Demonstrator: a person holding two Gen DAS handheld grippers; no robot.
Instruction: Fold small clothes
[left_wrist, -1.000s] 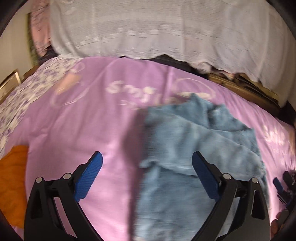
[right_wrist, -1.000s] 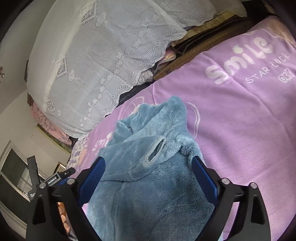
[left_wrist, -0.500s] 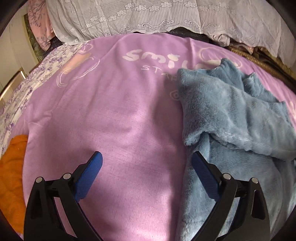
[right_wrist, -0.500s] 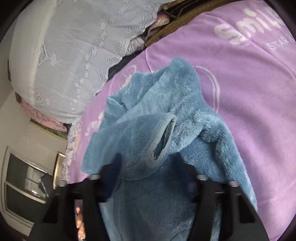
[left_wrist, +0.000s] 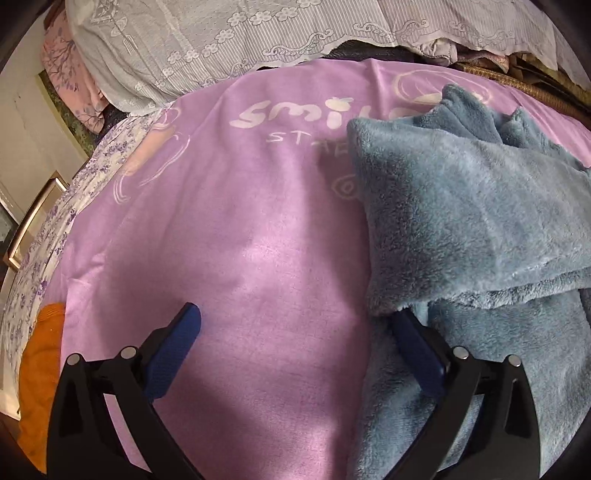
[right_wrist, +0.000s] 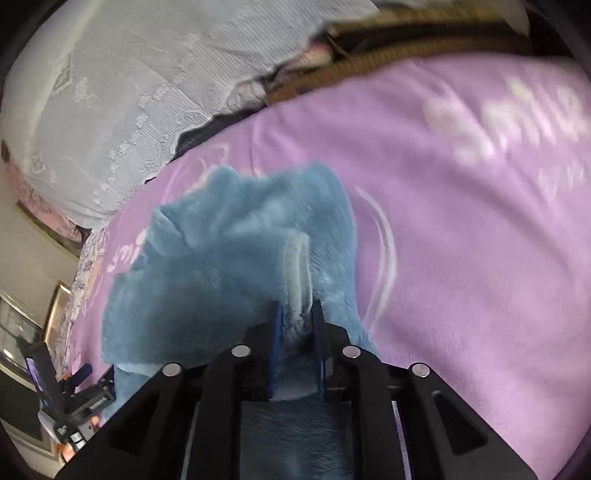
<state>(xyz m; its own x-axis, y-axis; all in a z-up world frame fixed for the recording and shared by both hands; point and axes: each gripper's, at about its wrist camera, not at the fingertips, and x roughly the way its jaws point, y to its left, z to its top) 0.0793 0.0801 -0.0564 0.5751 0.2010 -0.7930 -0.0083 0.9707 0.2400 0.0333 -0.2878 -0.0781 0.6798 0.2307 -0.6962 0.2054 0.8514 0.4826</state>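
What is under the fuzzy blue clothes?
The fuzzy blue garment lies on the purple sheet printed with "smile". The sheet shows all around it, but whatever sits directly beneath the fabric is covered and cannot be seen.

Purple bedspread (left_wrist: 240, 240) beneath white lace cover (left_wrist: 221, 44)

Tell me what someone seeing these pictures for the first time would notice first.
The fluffy blue fleece garment stands out first, lying crumpled on the right side of the purple bedsheet with white lettering. Next, the right gripper, whose jaws have just been closing, is clamped on the garment's pale cuff edge. The left gripper is wide open over bare sheet beside the garment.
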